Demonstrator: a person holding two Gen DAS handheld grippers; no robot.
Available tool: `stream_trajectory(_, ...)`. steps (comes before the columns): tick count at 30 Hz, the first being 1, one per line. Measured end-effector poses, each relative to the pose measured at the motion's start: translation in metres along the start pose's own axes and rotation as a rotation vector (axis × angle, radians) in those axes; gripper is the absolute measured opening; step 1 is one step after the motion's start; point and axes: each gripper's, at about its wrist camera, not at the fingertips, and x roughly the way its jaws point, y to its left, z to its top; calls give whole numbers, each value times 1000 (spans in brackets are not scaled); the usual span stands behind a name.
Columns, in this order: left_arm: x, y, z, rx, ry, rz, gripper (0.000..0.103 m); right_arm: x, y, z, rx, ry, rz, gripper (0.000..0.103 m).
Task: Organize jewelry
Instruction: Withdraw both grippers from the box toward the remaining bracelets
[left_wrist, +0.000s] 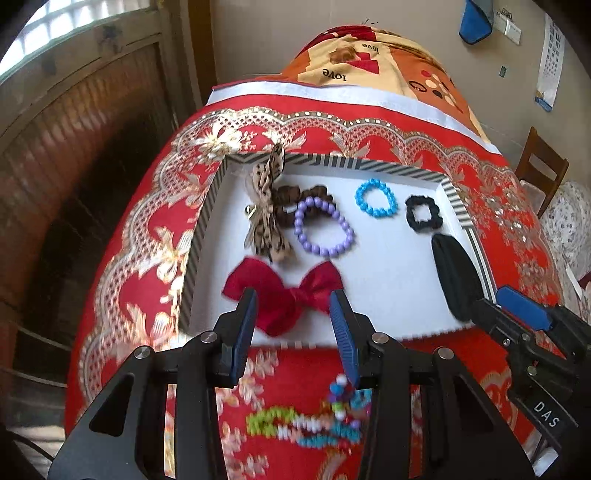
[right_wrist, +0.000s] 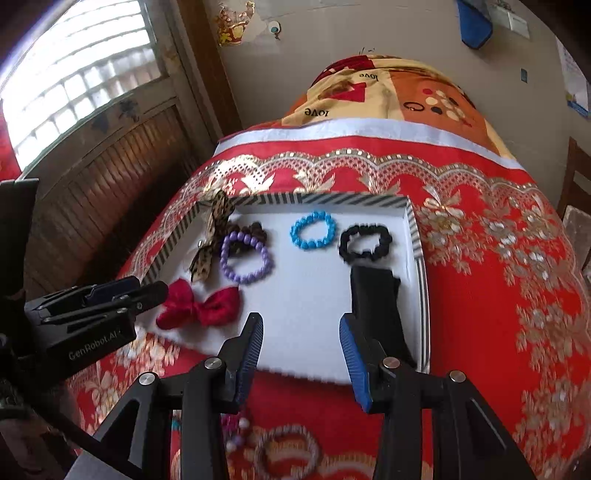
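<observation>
A white tray with a striped rim (left_wrist: 207, 218) (right_wrist: 413, 229) lies on the red patterned cloth. In it are a red bow (left_wrist: 284, 295) (right_wrist: 201, 304), a leopard-print bow (left_wrist: 266, 206) (right_wrist: 210, 236), a brown scrunchie (left_wrist: 291, 199), a purple bead bracelet (left_wrist: 325, 232) (right_wrist: 245, 254), a blue bead bracelet (left_wrist: 376, 197) (right_wrist: 313, 229), a black scrunchie (left_wrist: 424, 218) (right_wrist: 365, 238) and a black flat piece (left_wrist: 456, 277) (right_wrist: 376, 299). My left gripper (left_wrist: 293, 301) is open just above the red bow. My right gripper (right_wrist: 301, 328) is open and empty over the tray's near edge.
Colourful bead jewelry (left_wrist: 317, 421) lies on the cloth near me, below the left gripper. A pale bead bracelet (right_wrist: 286, 454) and small beads (right_wrist: 236, 432) lie below the right gripper. A folded blanket (left_wrist: 373, 62) sits behind the tray. A wooden chair (left_wrist: 541, 170) stands at right.
</observation>
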Motion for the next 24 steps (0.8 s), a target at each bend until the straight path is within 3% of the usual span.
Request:
stream_trajectory(12, -32, 0, -55, -22, 10, 27, 40, -33, 9, -45, -21, 32, 9, 44)
stream_trajectory(24, -61, -5, -88, -39, -8, 31, 40, -68, 16, -72, -49, 17, 14, 44)
